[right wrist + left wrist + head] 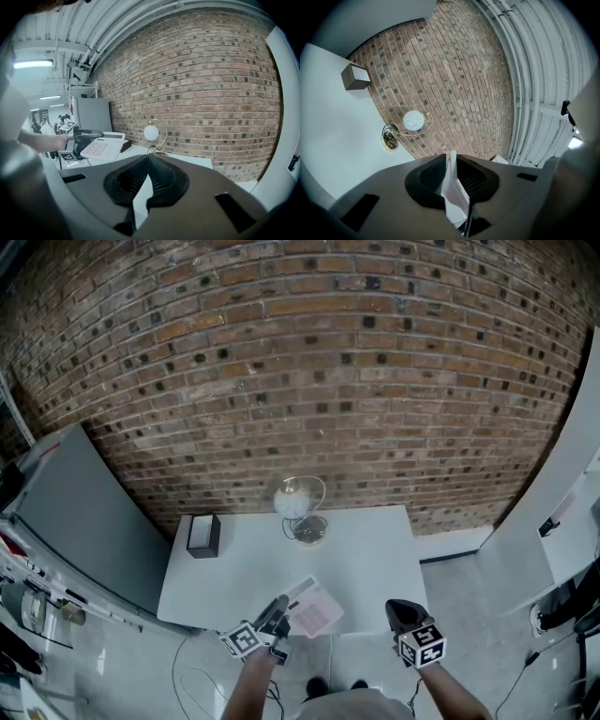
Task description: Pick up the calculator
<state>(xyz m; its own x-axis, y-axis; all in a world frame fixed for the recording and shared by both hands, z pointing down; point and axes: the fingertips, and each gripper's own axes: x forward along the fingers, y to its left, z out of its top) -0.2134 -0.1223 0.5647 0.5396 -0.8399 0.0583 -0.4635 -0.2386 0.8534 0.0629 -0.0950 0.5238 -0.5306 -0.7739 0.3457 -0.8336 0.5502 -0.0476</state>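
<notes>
1. Because the left gripper [273,619] is clamped on the white calculator's [315,607] left edge, the calculator appears lifted above the table's [375,549] front edge.
2. Its body extends rightward from those jaws.
3. The right gripper [405,613], pinched together and empty, sits well apart to the right.
</notes>
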